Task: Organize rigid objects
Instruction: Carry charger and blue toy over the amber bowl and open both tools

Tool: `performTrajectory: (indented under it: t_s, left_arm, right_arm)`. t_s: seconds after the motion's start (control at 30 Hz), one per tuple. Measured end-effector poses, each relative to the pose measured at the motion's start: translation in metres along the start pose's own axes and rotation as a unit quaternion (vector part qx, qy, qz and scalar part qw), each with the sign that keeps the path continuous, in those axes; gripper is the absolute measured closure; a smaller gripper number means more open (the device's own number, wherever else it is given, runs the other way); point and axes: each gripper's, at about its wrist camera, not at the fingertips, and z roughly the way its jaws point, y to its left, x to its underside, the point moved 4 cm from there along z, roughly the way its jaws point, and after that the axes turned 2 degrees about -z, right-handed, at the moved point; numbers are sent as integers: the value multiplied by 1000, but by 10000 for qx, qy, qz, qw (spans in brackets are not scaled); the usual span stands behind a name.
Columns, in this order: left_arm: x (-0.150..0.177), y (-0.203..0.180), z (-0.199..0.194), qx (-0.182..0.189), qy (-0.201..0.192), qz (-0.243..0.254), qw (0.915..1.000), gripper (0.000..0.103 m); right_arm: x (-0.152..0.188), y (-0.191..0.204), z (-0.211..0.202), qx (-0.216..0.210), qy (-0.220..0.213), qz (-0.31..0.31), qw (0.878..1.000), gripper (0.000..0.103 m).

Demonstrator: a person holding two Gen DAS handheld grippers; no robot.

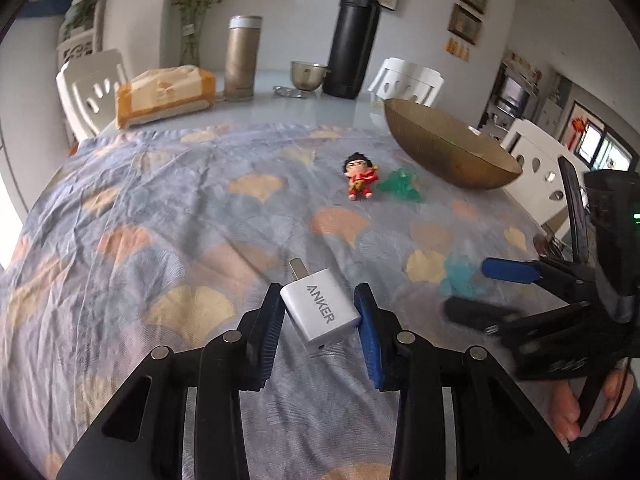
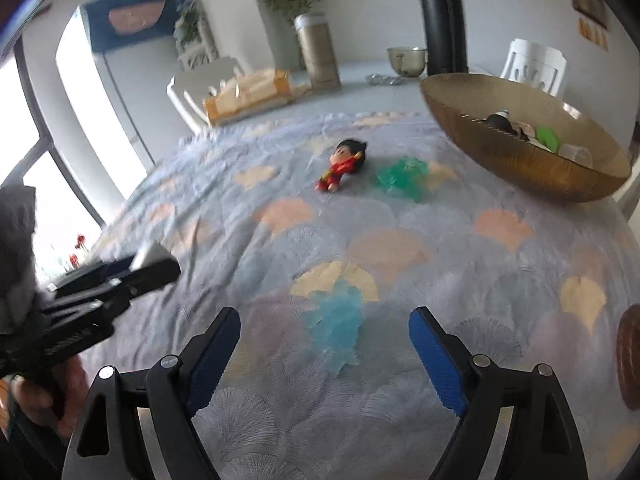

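A white Anker charger point(image 1: 320, 316) sits tilted between the blue pads of my left gripper point(image 1: 318, 290), which is shut on it just above the patterned cloth point(image 1: 160, 208). To its right, my right gripper point(image 2: 324, 314) stands open over a pale blue translucent piece point(image 2: 336, 320) lying on the cloth; the pads do not touch it. Farther back lie a small red-clothed figurine point(image 2: 340, 164) and a green translucent piece point(image 2: 402, 178). A wide golden-brown bowl point(image 2: 520, 156) at the back right holds several small items.
Beyond the cloth stand a tissue pack point(image 1: 164, 96), a gold tumbler point(image 1: 242, 58), a small metal cup point(image 1: 306, 76) and a tall black flask point(image 1: 354, 36). White chairs ring the table. A brown round object point(image 2: 630, 360) sits at the right edge.
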Motion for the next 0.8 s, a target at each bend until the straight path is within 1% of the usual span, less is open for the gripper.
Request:
performTrajectory:
  t_s: [0.03, 0.07, 0.1, 0.13, 0.17, 0.23, 0.3, 0.4, 0.43, 0.5, 0.57, 0.6, 0.67, 0.73, 0.8]
  left_arm:
    - [0, -1, 0, 4, 0, 32, 10000, 70]
    - [0, -1, -1, 0, -15, 45, 10000, 70]
    - [0, -1, -2, -33, -47, 38, 10000, 70]
    - [0, 0, -3, -48, -83, 22, 10000, 70]
    - [-1, 0, -4, -52, -110, 0, 9999, 70]
    - [-1, -1, -4, -121, -100, 34, 9999, 70]
    - [-3, -6, -5, -160, -74, 139, 9997, 70]
    - [-22, -25, -13, 5, -149, 354, 9993, 70]
    - [-34, -33, -18, 89, -229, 428, 9988, 70]
    - [-68, -55, -27, 304, -478, 622, 9965, 70]
    - [-98, -74, -32, 510, -685, 718, 9938, 70]
    - [-116, -84, -33, 631, -793, 750, 9920, 70]
    - [-148, -106, -27, 795, -948, 822, 9889, 70]
    - [-171, -123, -13, 948, -977, 823, 9873, 70]
    - [-187, -137, 11, 1131, -852, 776, 9869, 70]
  right_arm:
    - [1, 3, 5, 106, 97, -94, 9999, 24]
    - [1, 6, 9, 150, 180, -164, 9996, 41]
    - [2, 7, 10, 258, 209, -220, 9992, 51]
    - [1, 7, 9, 338, 156, -236, 9990, 58]
    - [1, 7, 9, 333, 136, -258, 9990, 71]
    - [1, 7, 0, 410, -65, -300, 9987, 70]
    - [0, 7, -13, 324, -350, -299, 9984, 70]
    - [-10, -6, -33, 267, -543, 37, 9982, 70]
    - [-17, -14, -43, 251, -643, 169, 9975, 70]
    - [-37, -31, -69, 308, -948, 429, 9941, 70]
    - [-61, -49, -98, 500, -1302, 649, 9881, 70]
    - [-76, -60, -115, 658, -1519, 789, 9830, 70]
    - [-96, -80, -136, 943, -1772, 1040, 9741, 70]
    - [-113, -99, -146, 1118, -1888, 1303, 9669, 70]
    - [-124, -118, -145, 1226, -1885, 1549, 9620, 70]
